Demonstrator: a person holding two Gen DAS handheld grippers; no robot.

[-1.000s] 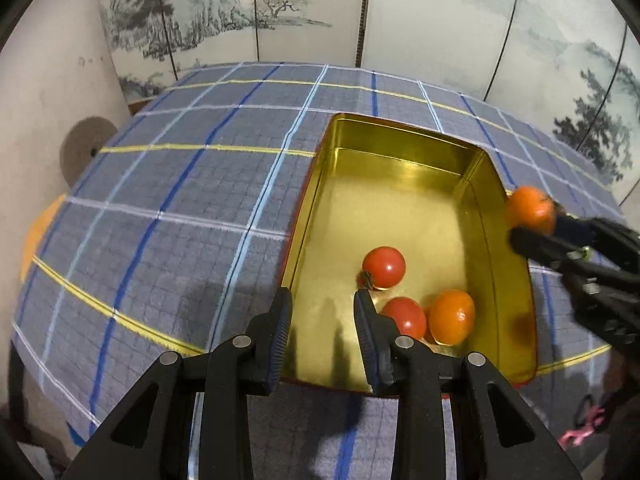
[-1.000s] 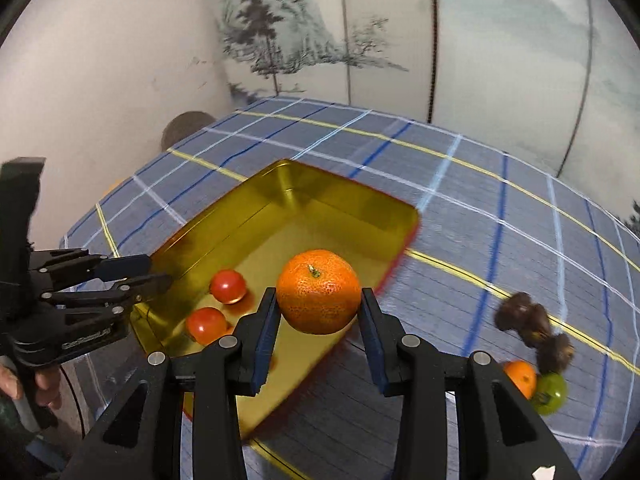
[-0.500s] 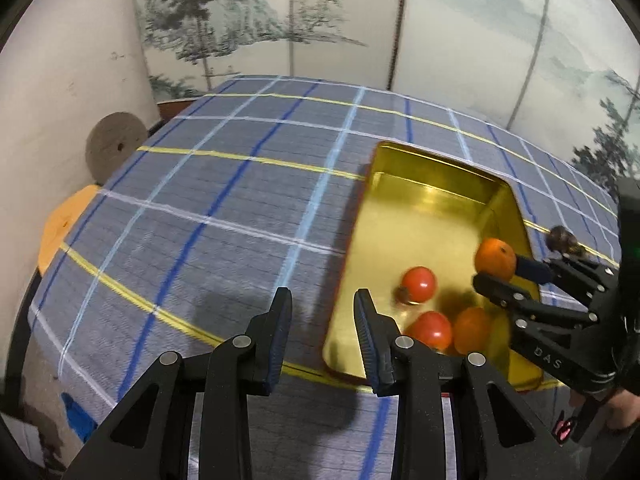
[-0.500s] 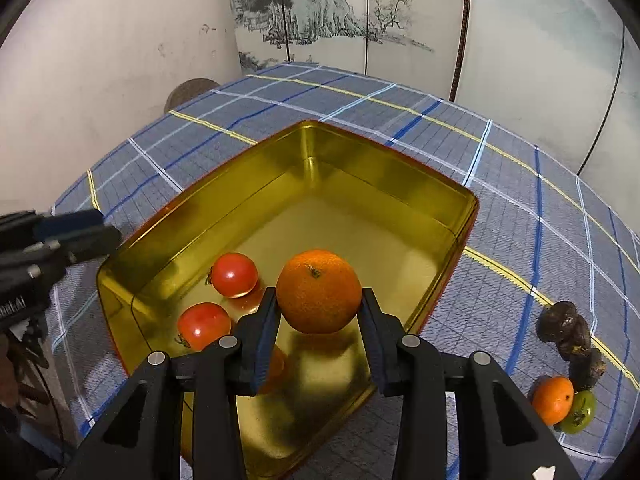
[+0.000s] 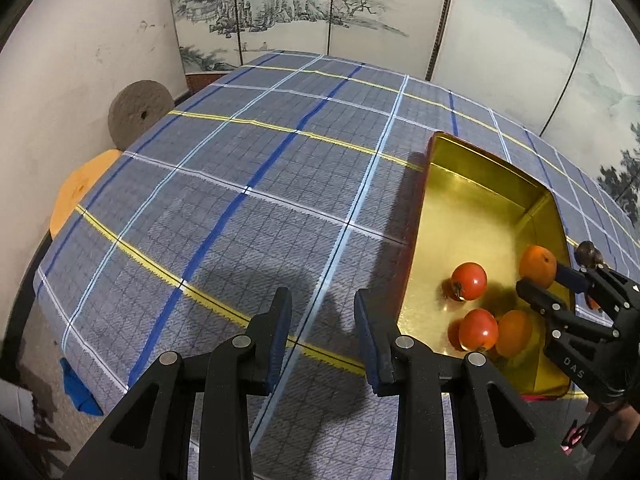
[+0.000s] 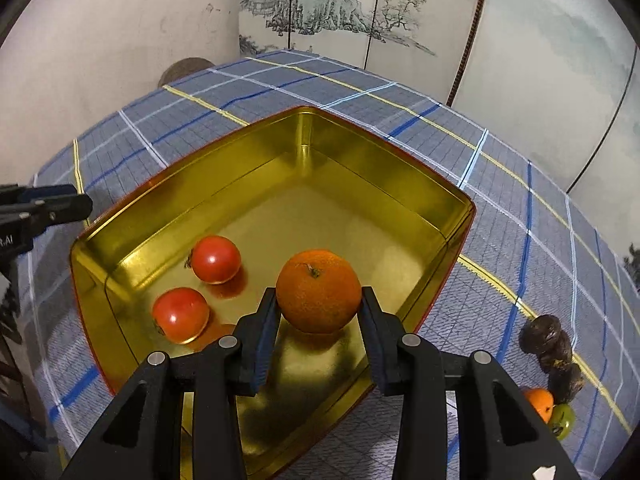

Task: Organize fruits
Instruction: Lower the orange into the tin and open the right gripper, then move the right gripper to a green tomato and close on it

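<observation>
A gold tin [image 6: 384, 152] stands on the checked blue cloth. In it lie two red tomatoes [image 6: 216, 254] [image 6: 181, 314] and an orange [image 5: 514, 332], which my right finger mostly hides in the right wrist view. My right gripper [image 6: 319, 320] is shut on a second orange [image 6: 319, 290] and holds it just above the tin's floor, near the right wall. The left wrist view shows the same held orange [image 5: 538, 266] inside the tin [image 5: 488, 160]. My left gripper [image 5: 322, 332] hovers over bare cloth left of the tin, open with nothing between its fingers.
On the cloth right of the tin lie dark wrinkled fruits [image 6: 546, 340], a small orange [image 6: 540, 402] and a green fruit [image 6: 562, 420]. A stone disc [image 5: 138, 114] and an orange round seat [image 5: 76, 188] stand by the left wall. A painted screen runs behind the table.
My right gripper has carried the orange from beside the tin to over its floor and lower. My left gripper has drifted left, off the tin and over the cloth.
</observation>
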